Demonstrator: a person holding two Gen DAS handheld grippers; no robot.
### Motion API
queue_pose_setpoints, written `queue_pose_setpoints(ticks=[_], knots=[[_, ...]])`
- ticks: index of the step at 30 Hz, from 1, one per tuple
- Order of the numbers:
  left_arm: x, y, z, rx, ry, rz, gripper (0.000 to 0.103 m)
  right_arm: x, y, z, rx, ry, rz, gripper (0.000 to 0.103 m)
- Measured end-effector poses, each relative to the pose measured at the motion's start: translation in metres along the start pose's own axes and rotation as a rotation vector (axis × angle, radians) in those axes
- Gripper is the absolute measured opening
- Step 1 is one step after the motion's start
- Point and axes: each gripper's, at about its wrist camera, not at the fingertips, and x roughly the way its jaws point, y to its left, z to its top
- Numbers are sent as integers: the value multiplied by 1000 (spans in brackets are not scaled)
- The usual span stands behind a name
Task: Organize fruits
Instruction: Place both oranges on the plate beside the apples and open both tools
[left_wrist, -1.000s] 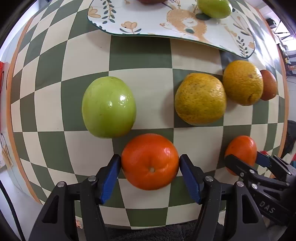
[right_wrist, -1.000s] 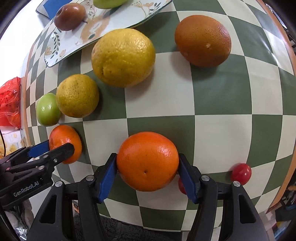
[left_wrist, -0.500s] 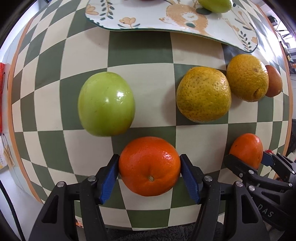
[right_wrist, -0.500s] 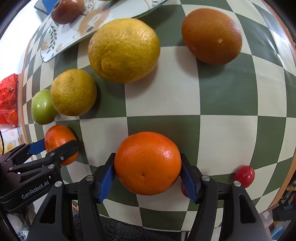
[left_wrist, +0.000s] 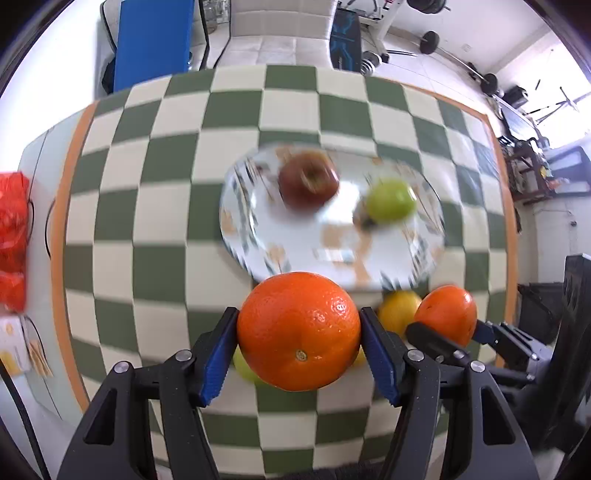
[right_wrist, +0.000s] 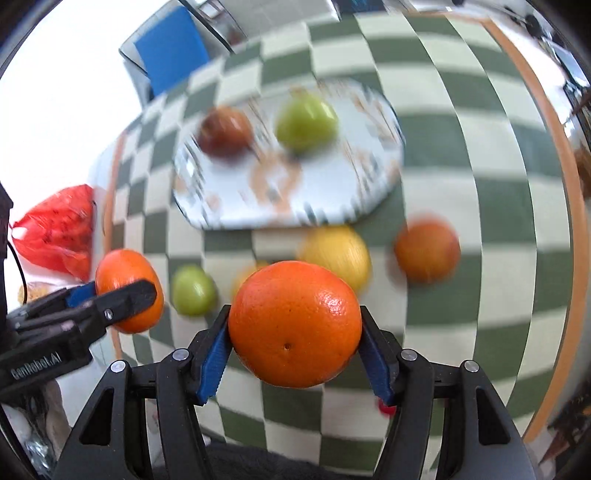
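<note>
Blue fingers (left_wrist: 218, 354) of both grippers pinch oranges, left (left_wrist: 298, 330) and right (right_wrist: 294, 324), apparently mid-carry; next, lower them onto the plate (left_wrist: 266, 236).

Motion smears the plate (left_wrist: 258, 236) and its red apple (left_wrist: 308, 182) and green apple (left_wrist: 390, 199) mid-frame. A small red thing (right_wrist: 386, 408) peeks from behind a blue pad, lower right, mostly hidden, unidentifiable.

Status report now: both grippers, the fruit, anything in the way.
Left gripper shut on round orange. Right gripper shut on second orange. Both lifted, facing patterned plate holding red apple and green apple. Path looks open.
</note>
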Motion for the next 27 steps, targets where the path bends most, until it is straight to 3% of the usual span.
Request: queue_pose_setpoints(ticks=[4,9,21,25,27], knots=[[33,22,47,-49,86,-4,63,29,15,47,8,5,1,66],[62,43,82,-110,174,7,63,73,25,76,15,47,-6,66],[94,53,82,-136,247,2,63,129,41,96,17,136,35,67],[96,52,82,-133,240,1,63,128,41,98,23,143,46,81],[93,52,79,-133,228,4,75,123,39,98,24,145,43,85]])
